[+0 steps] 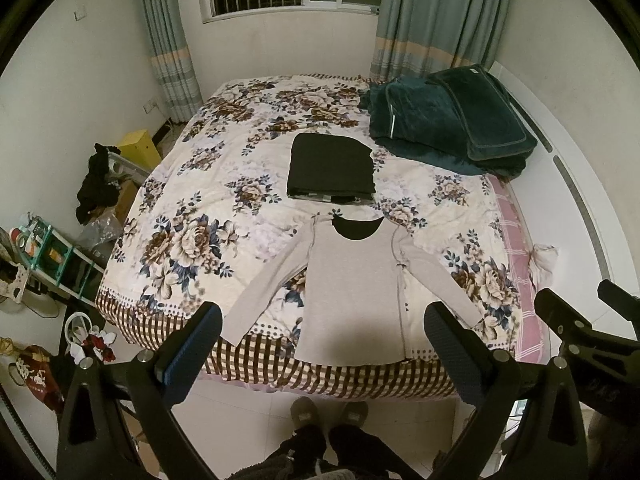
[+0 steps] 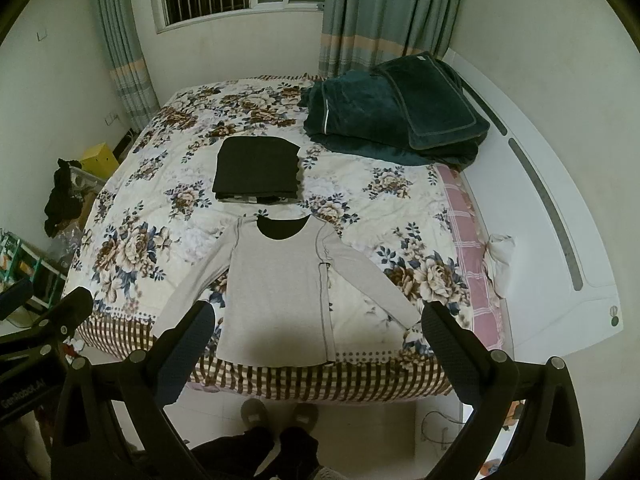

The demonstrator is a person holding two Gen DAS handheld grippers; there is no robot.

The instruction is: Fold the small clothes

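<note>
A light grey long-sleeved top (image 1: 352,280) lies spread flat at the near edge of the bed, sleeves angled outward, neck toward the window; it also shows in the right wrist view (image 2: 276,288). A folded black garment (image 1: 331,168) lies just beyond it on the floral quilt, and shows in the right wrist view (image 2: 258,168) too. My left gripper (image 1: 324,344) is open and empty, held above the top's hem. My right gripper (image 2: 318,340) is open and empty, also above the hem. The right gripper also shows at the right edge of the left wrist view (image 1: 580,320).
Dark green blankets and a pillow (image 1: 448,120) are piled at the bed's far right. A white headboard (image 2: 560,240) runs along the right side. Cluttered shelves and bags (image 1: 48,260) stand on the floor to the left. The person's slippered feet (image 1: 328,412) stand at the bed's foot.
</note>
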